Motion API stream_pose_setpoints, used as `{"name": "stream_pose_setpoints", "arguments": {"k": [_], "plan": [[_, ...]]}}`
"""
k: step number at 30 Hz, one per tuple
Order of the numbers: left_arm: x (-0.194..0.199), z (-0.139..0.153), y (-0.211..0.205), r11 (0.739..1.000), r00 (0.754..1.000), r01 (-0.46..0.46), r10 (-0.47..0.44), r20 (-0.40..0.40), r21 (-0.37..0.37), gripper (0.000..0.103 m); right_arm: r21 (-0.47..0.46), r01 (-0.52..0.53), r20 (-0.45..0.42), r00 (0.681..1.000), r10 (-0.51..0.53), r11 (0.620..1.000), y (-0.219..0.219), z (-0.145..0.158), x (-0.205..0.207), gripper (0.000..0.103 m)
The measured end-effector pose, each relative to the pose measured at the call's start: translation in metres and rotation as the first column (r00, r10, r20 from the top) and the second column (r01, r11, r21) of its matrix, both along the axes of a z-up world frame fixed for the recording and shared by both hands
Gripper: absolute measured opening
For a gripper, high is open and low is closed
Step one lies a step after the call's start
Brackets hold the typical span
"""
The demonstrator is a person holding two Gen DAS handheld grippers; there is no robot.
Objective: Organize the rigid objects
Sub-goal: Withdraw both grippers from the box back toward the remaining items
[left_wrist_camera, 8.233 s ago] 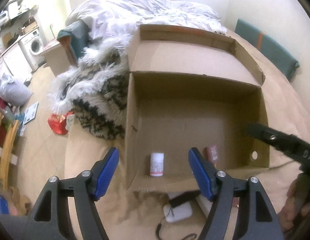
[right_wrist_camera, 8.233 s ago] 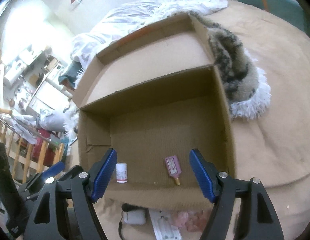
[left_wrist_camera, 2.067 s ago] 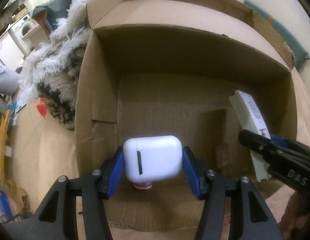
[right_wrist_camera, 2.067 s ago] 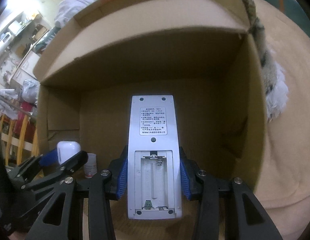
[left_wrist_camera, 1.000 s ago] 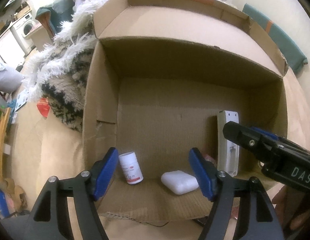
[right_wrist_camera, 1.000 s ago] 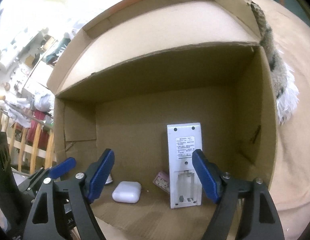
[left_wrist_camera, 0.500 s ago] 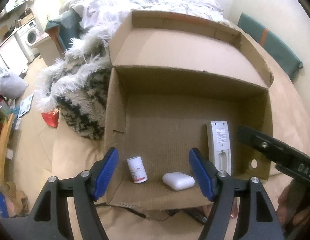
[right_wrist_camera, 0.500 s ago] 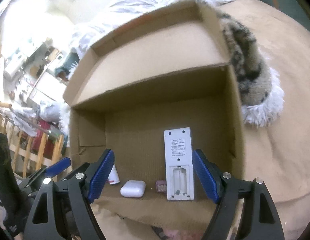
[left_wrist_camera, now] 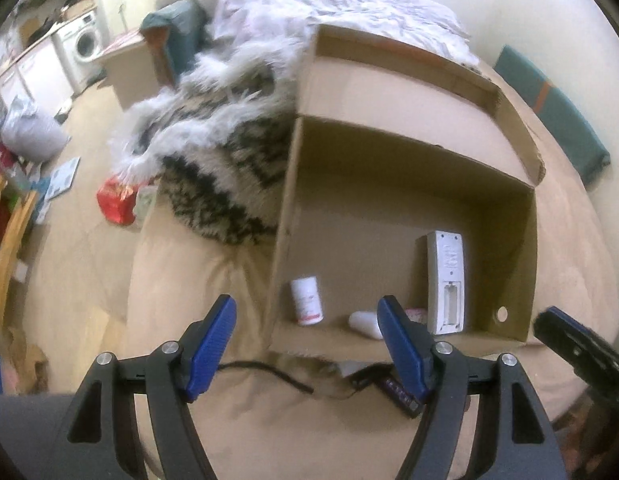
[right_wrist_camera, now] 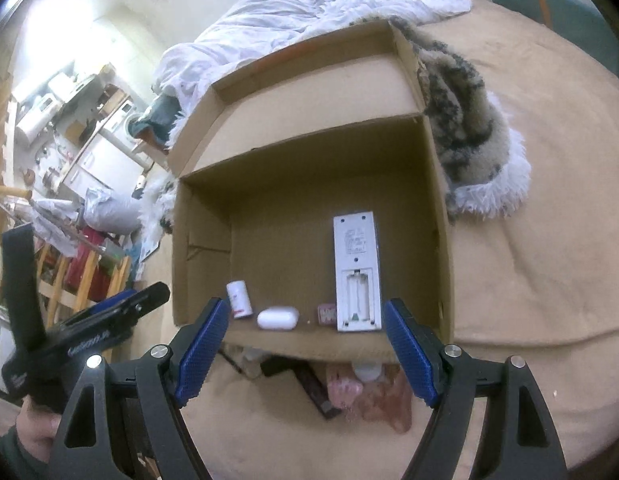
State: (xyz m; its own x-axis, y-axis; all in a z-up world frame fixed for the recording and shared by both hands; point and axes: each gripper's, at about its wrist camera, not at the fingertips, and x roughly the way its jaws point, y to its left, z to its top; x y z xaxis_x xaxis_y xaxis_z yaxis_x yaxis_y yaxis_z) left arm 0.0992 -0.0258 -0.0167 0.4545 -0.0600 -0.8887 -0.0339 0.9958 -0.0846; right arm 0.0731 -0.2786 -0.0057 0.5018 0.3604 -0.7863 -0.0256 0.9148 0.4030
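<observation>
In the open brown cardboard box (right_wrist_camera: 437, 216), the long white remote control (right_wrist_camera: 356, 274) lies back-up, battery bay nearest. The white earbud case (right_wrist_camera: 277, 317) lies crosswise; the small pink packet (right_wrist_camera: 326, 313) is half-hidden. Left gripper (left_wrist_camera: 308, 354) and right gripper (right_wrist_camera: 307, 354) gape wide, empty.

Plain brown corrugated cardboard box (right_wrist_camera: 437, 216) straight ahead of both tongs, matt and a bit rough, ribbing visible on the floor. Inside, just past the right tongs (right_wrist_camera: 305, 344): white plastic remote (right_wrist_camera: 355, 276), smooth, paper label on its back. Glossy white plastic case (right_wrist_camera: 277, 317) and small white plastic bottle (right_wrist_camera: 238, 299) with a printed label, ahead of the left tongs (left_wrist_camera: 307, 348). Tongs themselves: matt black plastic arms, blue ribbed pads, shiny metal rivets. Tan bed cover (right_wrist_camera: 529, 248) underneath, soft suede-like nap. Shaggy faux-fur throw (left_wrist_camera: 213, 148) off to the left of the left tongs, crumpled white cloth duvet (left_wrist_camera: 329, 0) beyond.
</observation>
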Motion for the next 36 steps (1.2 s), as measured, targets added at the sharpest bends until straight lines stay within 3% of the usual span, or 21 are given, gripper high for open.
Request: {"name": "stream_pose_setpoints", "arguments": {"k": [10, 25, 32, 36], "plan": [[-0.025, -0.007, 0.023, 0.997, 0.997, -0.066, 0.065, -0.045, -0.026, 0.071, -0.013, -0.001, -0.001, 1.0, 0.001, 1.0, -0.001, 0.007, -0.032, 0.084], [-0.04, -0.051, 0.028, 0.996, 0.987, -0.084, 0.086, -0.135, 0.022, 0.071, -0.003, 0.084, -0.143, 0.986, -0.083, 0.996, -0.025, -0.045, -0.047, 0.084], [-0.029, -0.067, 0.027, 0.994, 0.977, -0.112, 0.109, -0.182, -0.005, 0.071, 0.004, 0.125, -0.208, 0.971, -0.122, 0.992, -0.031, -0.06, -0.041, 0.085], [-0.021, -0.084, 0.008, 0.997, 0.972, -0.07, 0.066, -0.227, -0.01, 0.071, 0.009, 0.121, -0.226, 0.967, -0.116, 0.993, -0.029, -0.064, -0.036, 0.084]]}}
